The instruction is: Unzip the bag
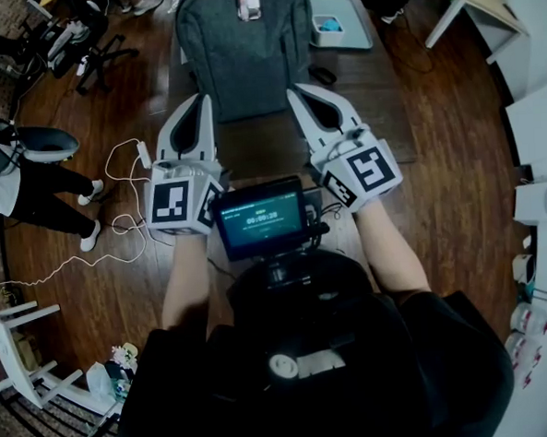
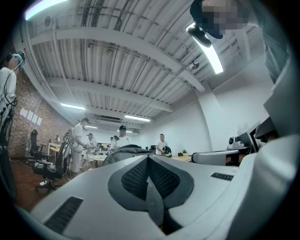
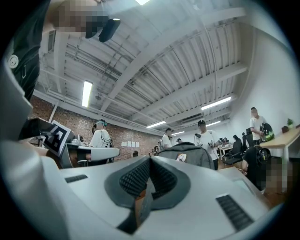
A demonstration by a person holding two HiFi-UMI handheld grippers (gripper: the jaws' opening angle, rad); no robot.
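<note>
A grey backpack [image 1: 244,44] lies flat on the wooden table [image 1: 377,96] ahead of me, with a small tag near its far end. My left gripper [image 1: 201,99] is shut and empty, its tip just short of the bag's near left corner. My right gripper [image 1: 295,91] is also shut and empty, by the near right corner. In the left gripper view the closed gripper [image 2: 148,157] points at the backpack [image 2: 123,151] just beyond. The right gripper view shows that gripper [image 3: 150,159] closed too, with the backpack [image 3: 187,154] behind it. No zipper pull is visible.
A white tray [image 1: 340,22] holding something blue sits right of the bag, and a small black object [image 1: 321,74] lies near it. A person [image 1: 31,182] stands at the left by a white floor cable [image 1: 125,204]. Office chairs [image 1: 78,40] are at the far left.
</note>
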